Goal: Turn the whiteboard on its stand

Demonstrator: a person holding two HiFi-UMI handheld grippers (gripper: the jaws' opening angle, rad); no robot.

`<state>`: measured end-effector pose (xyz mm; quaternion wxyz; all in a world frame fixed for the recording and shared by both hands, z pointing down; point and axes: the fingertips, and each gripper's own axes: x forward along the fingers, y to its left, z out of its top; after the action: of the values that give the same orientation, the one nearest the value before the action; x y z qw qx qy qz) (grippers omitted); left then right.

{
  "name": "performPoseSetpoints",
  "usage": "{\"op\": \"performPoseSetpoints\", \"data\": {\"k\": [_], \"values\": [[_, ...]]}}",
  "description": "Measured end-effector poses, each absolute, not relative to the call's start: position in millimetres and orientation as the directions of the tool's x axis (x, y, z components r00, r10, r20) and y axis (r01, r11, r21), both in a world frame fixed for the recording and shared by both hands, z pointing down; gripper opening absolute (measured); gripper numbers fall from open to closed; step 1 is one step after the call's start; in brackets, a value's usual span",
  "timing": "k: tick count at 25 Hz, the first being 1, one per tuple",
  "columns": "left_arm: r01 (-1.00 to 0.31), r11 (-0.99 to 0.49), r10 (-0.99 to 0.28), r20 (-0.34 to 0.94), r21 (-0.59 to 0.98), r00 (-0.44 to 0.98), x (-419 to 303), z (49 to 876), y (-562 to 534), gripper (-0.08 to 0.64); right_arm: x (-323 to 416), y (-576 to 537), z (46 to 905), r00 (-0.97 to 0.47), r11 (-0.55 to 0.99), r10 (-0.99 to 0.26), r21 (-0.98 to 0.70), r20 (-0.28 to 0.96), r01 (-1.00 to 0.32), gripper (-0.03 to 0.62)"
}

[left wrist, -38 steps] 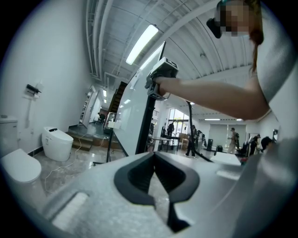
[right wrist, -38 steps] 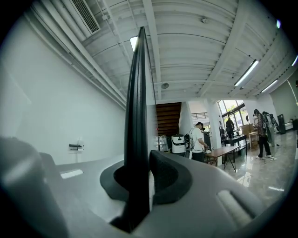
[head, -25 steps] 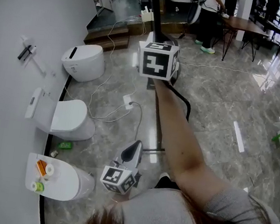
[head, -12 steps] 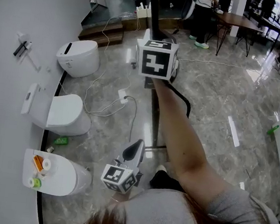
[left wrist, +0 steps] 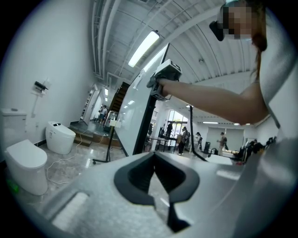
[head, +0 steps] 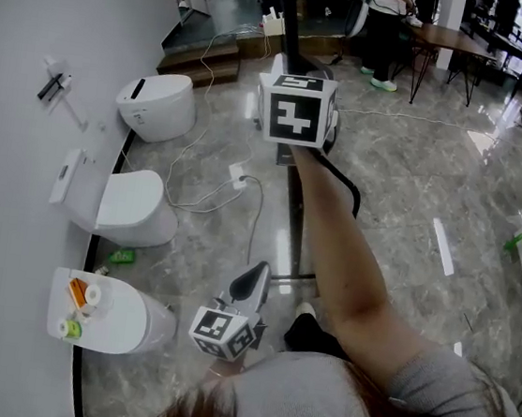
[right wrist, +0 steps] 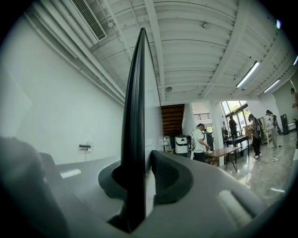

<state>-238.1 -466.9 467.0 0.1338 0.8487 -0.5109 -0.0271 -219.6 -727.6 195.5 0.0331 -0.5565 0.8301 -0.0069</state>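
**Item:** whiteboard, a large framed panel upright on its stand, over a polished stone floor, seen edge-on

**Held by:** right gripper, raised at arm's length. Its fingers are closed about the dark frame edge, one to each face. The jaws have just been easing apart, with the board between them

**Left gripper**: low by the body, fingers pressed together, empty

**Handling, judged:** stiff, thin, broad, probably fairly heavy. The glossy faces look slippery; the frame should grip better

**Best hold:** outer frame edge, far from the pivot, for leverage. Push steadily lest the stand tip
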Motion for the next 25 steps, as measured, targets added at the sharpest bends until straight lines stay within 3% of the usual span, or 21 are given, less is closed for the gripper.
{"op": "performPoseSetpoints", "data": {"k": [25], "values": [[-0.85, -0.466, -0.86, 0.099, 0.243, 0.5, -208.1, 468.4, -409.4, -0.003, -204.1, -670.3, 194.7, -0.414, 0.416, -0.908, -0.022, -0.06, -0.909, 0.083]]}}
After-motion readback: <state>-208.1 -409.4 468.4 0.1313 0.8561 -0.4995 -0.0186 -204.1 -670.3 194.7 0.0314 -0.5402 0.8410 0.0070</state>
